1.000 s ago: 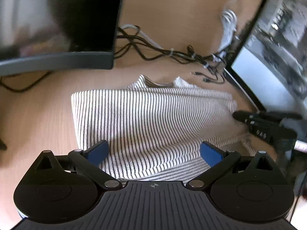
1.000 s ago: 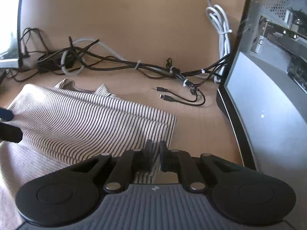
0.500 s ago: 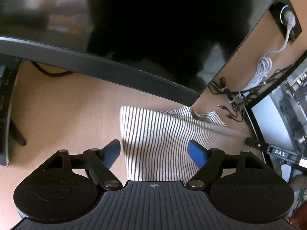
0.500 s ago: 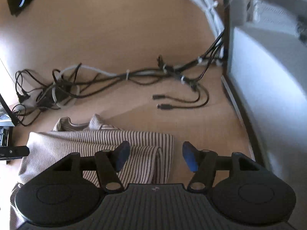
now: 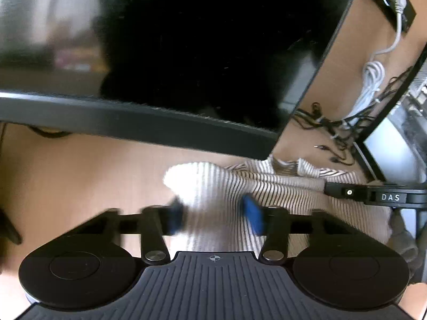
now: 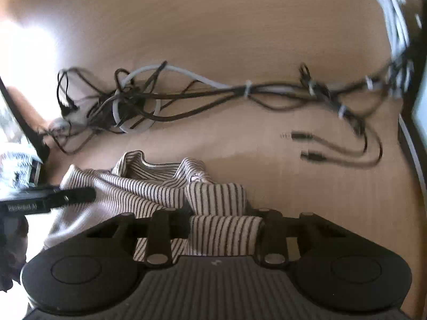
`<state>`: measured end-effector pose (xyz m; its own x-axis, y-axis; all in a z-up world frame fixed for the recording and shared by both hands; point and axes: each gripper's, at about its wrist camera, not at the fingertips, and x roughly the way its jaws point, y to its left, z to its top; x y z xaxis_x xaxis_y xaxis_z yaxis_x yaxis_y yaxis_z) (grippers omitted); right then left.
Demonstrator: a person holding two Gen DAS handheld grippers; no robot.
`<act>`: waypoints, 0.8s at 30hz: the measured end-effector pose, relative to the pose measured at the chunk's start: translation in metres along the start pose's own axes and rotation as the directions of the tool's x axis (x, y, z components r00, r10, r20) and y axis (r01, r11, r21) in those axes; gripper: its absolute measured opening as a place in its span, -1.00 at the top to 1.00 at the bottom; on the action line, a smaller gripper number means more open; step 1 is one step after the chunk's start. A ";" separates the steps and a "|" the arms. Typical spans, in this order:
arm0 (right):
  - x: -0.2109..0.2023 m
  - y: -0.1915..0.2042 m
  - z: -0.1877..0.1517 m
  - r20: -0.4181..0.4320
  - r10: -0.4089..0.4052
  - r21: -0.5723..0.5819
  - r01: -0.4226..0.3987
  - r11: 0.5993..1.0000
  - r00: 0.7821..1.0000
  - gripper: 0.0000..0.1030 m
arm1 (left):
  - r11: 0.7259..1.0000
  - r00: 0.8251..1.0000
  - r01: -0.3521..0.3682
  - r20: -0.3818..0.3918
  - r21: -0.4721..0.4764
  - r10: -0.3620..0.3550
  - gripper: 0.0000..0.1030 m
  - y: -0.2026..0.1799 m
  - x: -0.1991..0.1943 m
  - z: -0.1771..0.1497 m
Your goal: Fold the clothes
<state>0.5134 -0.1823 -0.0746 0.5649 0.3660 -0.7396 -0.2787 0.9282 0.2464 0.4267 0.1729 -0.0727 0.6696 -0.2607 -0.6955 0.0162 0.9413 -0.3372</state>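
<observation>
The striped garment (image 5: 280, 194) lies bunched on the wooden desk (image 5: 66, 176), in front of the lower right corner of a dark monitor (image 5: 186, 53). The left gripper (image 5: 216, 214) sits over the garment's left end with its jaws closing; the striped fabric lies between the blue pads (image 5: 252, 214), which are motion-blurred, so contact with the cloth cannot be confirmed. To the right in the left wrist view, the fingers of the right gripper (image 5: 373, 196) reach over the garment's right end. In the right wrist view, the left gripper (image 6: 48, 200) enters from the left edge above the garment (image 6: 165, 186). The right gripper (image 6: 225, 224) is also closing, and a fold of striped fabric fills the gap between its fingers (image 6: 176, 224). Behind the garment, a bundle of black and white cables (image 6: 186, 96) lies across the desk (image 6: 333, 200).
</observation>
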 end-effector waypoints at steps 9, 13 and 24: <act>-0.115 0.063 -0.029 0.128 -0.020 -0.259 0.053 0.964 0.992 0.49 | 0.986 0.990 0.116 0.065 0.124 -0.124 0.54 -0.013 -0.092 -0.018; -0.163 0.093 -0.068 0.145 -0.049 -0.394 0.103 0.913 0.988 0.49 | 0.960 0.982 0.180 0.025 0.214 -0.190 0.54 -0.014 -0.139 -0.043; -0.183 0.146 -0.197 0.020 -0.220 -0.536 0.196 0.821 0.975 0.28 | 0.931 0.957 0.259 -0.197 0.258 -0.211 0.21 0.027 -0.189 -0.113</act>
<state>0.2163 -0.1268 -0.0267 0.6276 0.1538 -0.7632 -0.5343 0.7981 -0.2785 0.2161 0.2230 -0.0220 0.4912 -0.4907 -0.7197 0.3794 0.8642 -0.3304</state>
